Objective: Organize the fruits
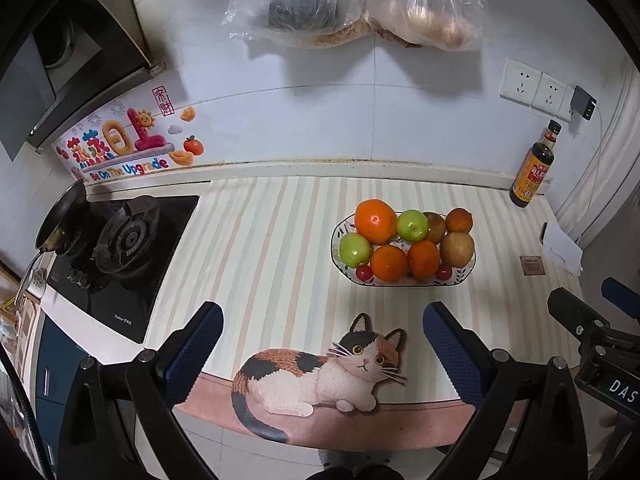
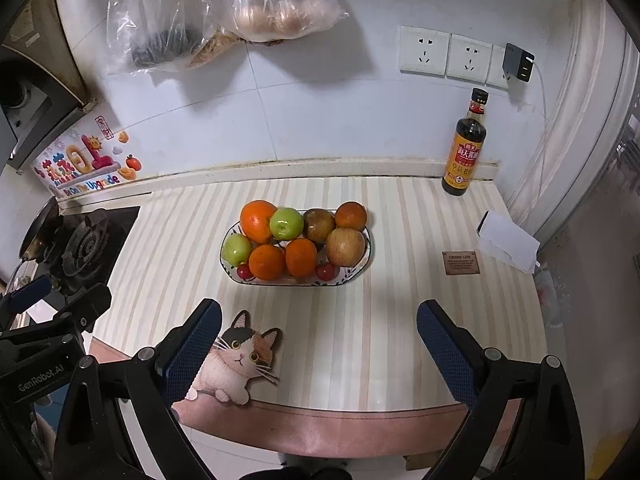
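Nearest the lens, the left gripper [image 1: 322, 332] hangs over the front edge of the striped mat [image 1: 260, 248], its blue-padded fingers [image 1: 196, 352] spread wide with nothing between them; the printed cat [image 1: 320, 372] on the mat shows in the gap. The right gripper [image 2: 320, 330] hovers beside it in the same way, jaws wide apart and empty.

Farther back on the mat stands the oval bowl [image 2: 362, 266], well apart from both grippers. It is heaped with fruit: four oranges [image 2: 258, 220], two green apples [image 2: 286, 223], a reddish apple [image 2: 346, 246], a brownish fruit [image 2: 319, 225] and two cherry tomatoes [image 2: 326, 271] at the front rim.

A sauce bottle [image 2: 466, 144] stands upright by the wall to the right, and the gas stove [image 1: 128, 240] lies left of the mat.
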